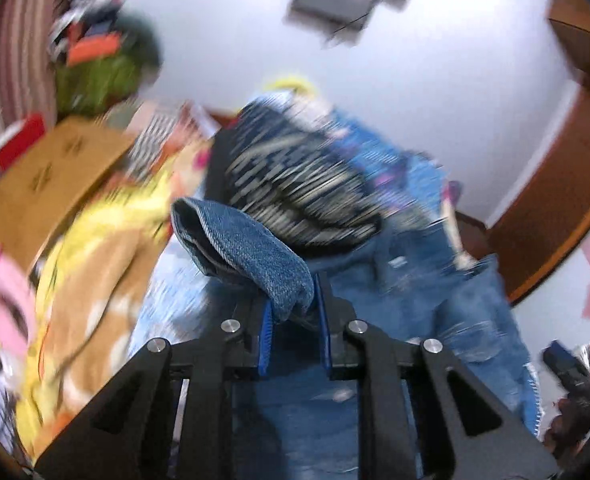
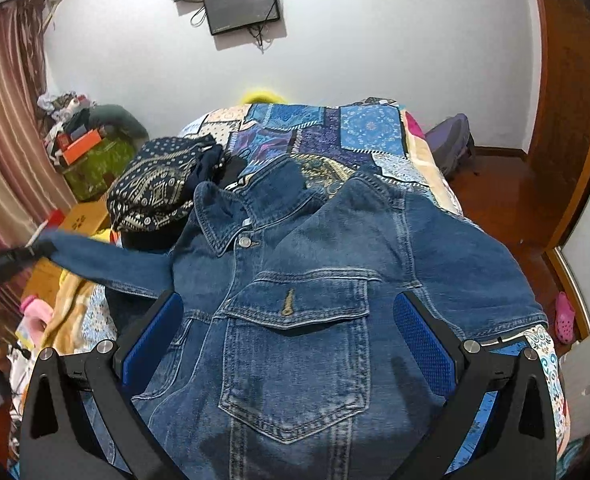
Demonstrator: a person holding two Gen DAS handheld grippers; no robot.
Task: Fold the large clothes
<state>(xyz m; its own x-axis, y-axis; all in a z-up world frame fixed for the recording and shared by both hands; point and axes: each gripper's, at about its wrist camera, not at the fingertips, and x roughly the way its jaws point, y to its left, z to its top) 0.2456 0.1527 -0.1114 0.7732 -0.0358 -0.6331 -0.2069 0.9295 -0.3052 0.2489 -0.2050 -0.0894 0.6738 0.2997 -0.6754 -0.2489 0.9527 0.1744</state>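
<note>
A blue denim jacket [image 2: 319, 280] lies front-up on the bed, collar toward the far wall. My right gripper [image 2: 289, 320] is open just above its chest pocket [image 2: 295, 360], fingers to either side. The jacket's left sleeve [image 2: 103, 258] stretches out to the left. My left gripper [image 1: 295, 308] is shut on the cuff of that sleeve [image 1: 247, 248] and holds it lifted; it shows at the sleeve's end in the right wrist view [image 2: 35, 250]. The left wrist view is motion-blurred.
A dark patterned garment [image 2: 159, 188] lies beside the collar on the patchwork bedspread [image 2: 335, 128]. A cardboard box [image 1: 51, 184], green box [image 2: 99, 164] and clutter stand left of the bed. Wooden floor [image 2: 507, 200] and a door are at right.
</note>
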